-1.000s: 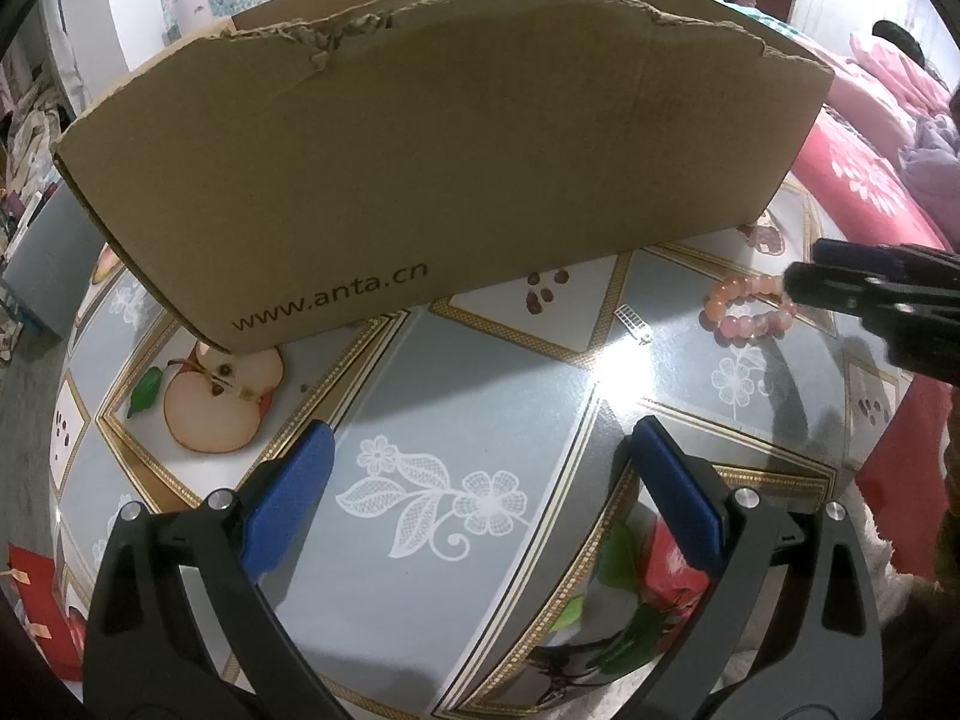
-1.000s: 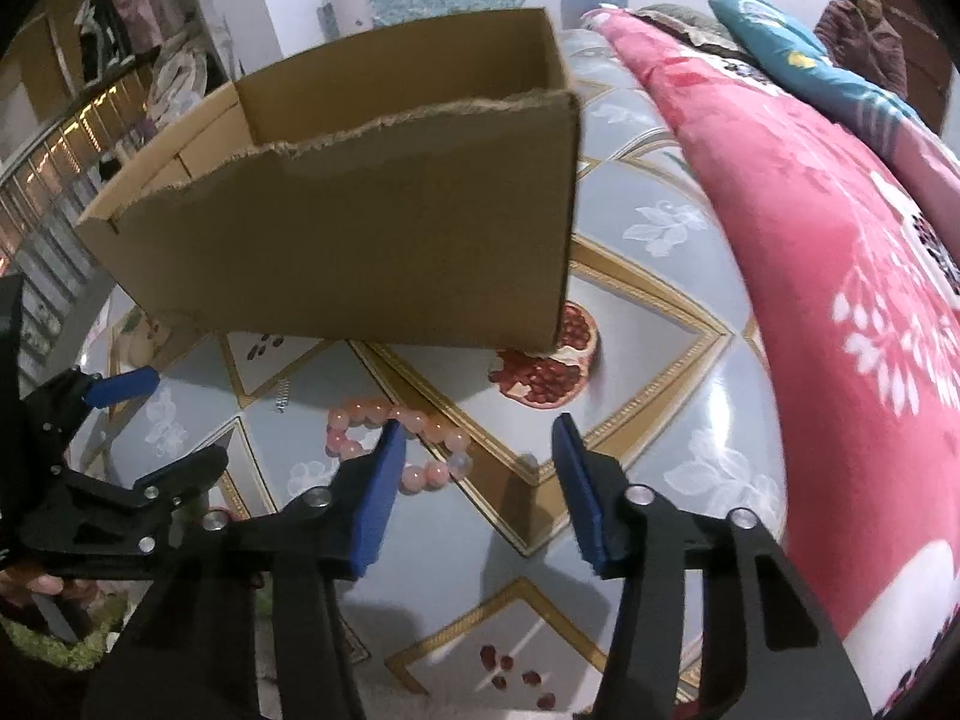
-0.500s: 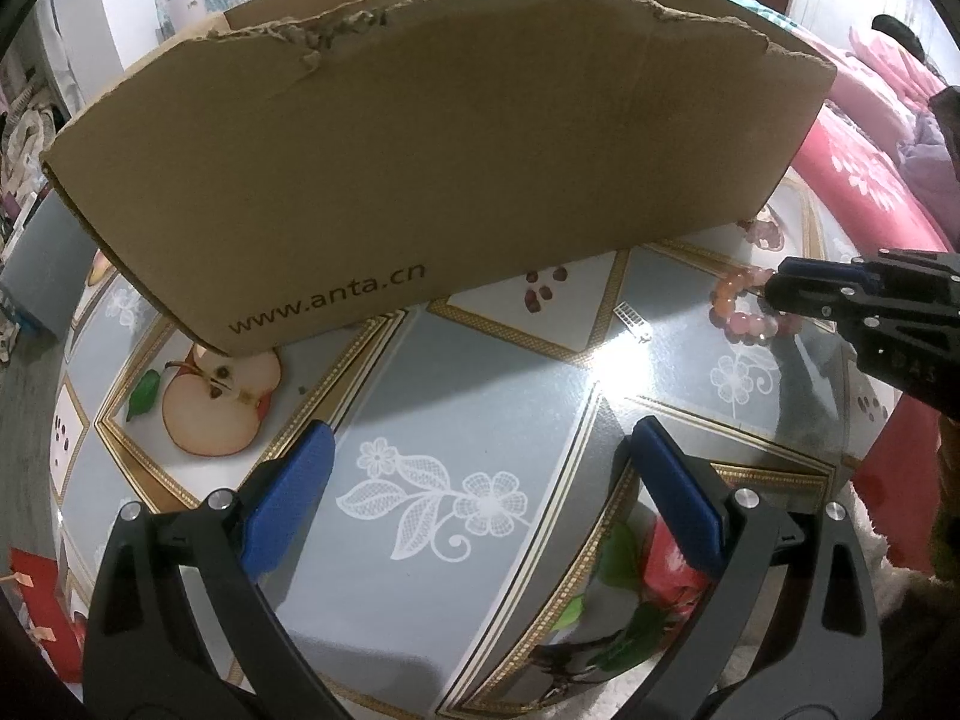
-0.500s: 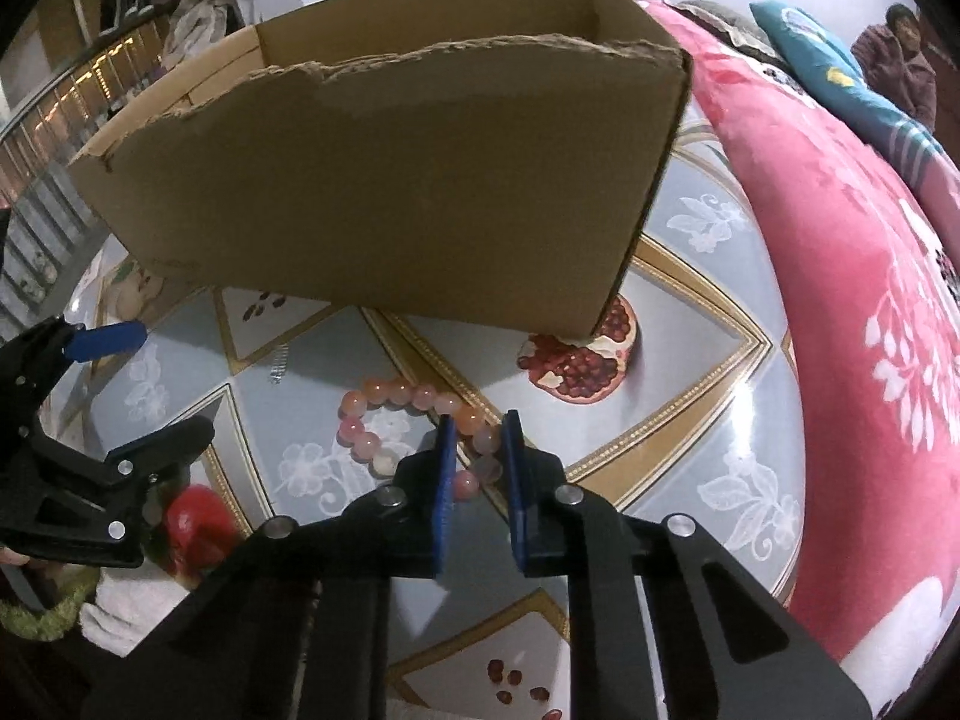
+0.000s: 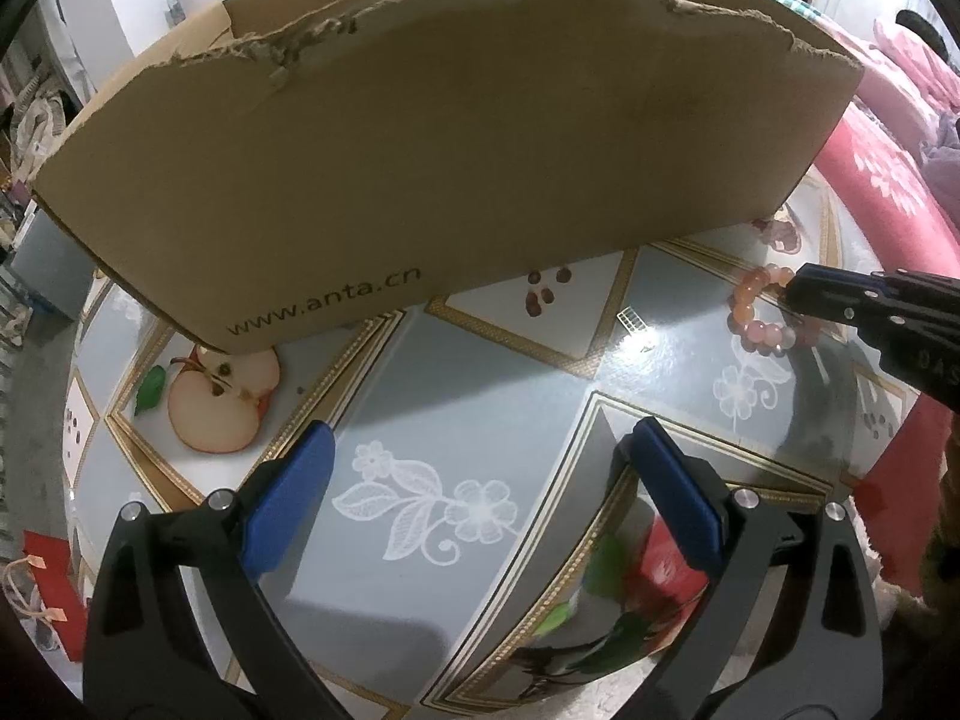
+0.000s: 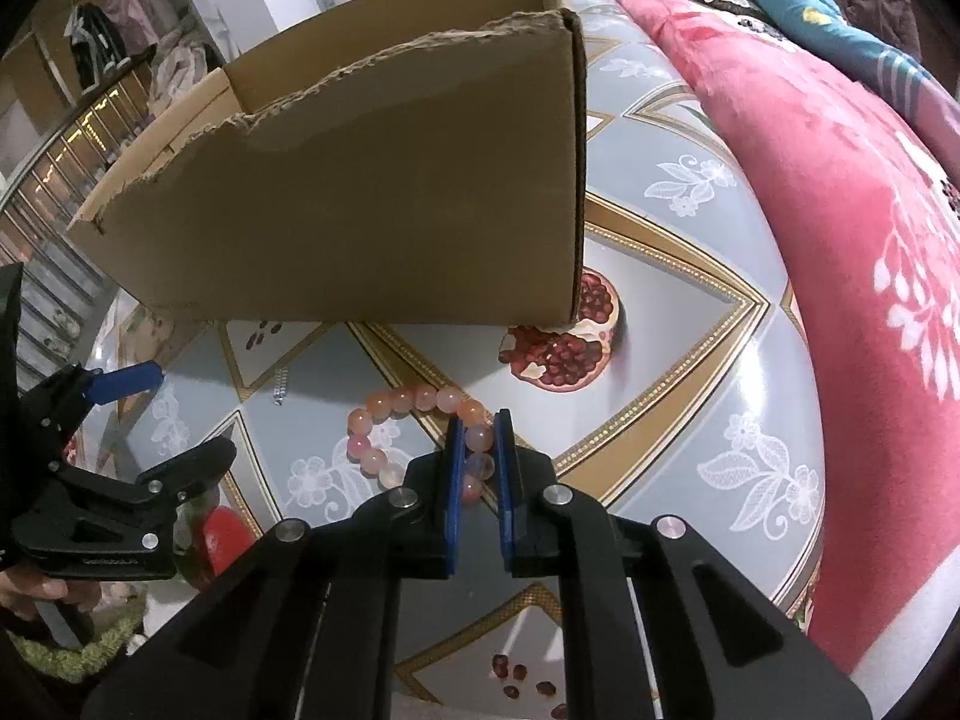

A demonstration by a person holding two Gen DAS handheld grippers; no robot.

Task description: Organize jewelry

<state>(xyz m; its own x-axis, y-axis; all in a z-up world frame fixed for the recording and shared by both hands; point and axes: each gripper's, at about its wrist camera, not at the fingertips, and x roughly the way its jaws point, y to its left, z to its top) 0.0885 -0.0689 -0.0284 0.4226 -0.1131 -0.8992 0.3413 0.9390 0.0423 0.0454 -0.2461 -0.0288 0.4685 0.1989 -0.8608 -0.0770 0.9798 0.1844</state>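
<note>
A bracelet of pink and orange beads (image 6: 384, 402) lies on the patterned table (image 6: 690, 312), in front of a torn-edged cardboard box (image 6: 390, 210). My right gripper (image 6: 478, 450) points down at the ring's right side. Its jaws are closing, and several beads sit pressed between the blue pads. In the left wrist view the bracelet (image 5: 750, 312) shows at the right, with the right gripper's black tip (image 5: 807, 294) on it. My left gripper (image 5: 483, 438) hangs open over the bare table, left of the bracelet, with nothing between its fingers.
A small silver piece (image 5: 630, 319) lies on the table between the box (image 5: 450, 150) and the bracelet. A red flowered blanket (image 6: 840, 180) runs along the table's right edge. A hand (image 6: 36, 594) holds the left gripper at the table's near left edge.
The right gripper has gone from wide open beside the bracelet to nearly closed around its right-hand beads. The left gripper has drifted slightly closer to the box and stays open.
</note>
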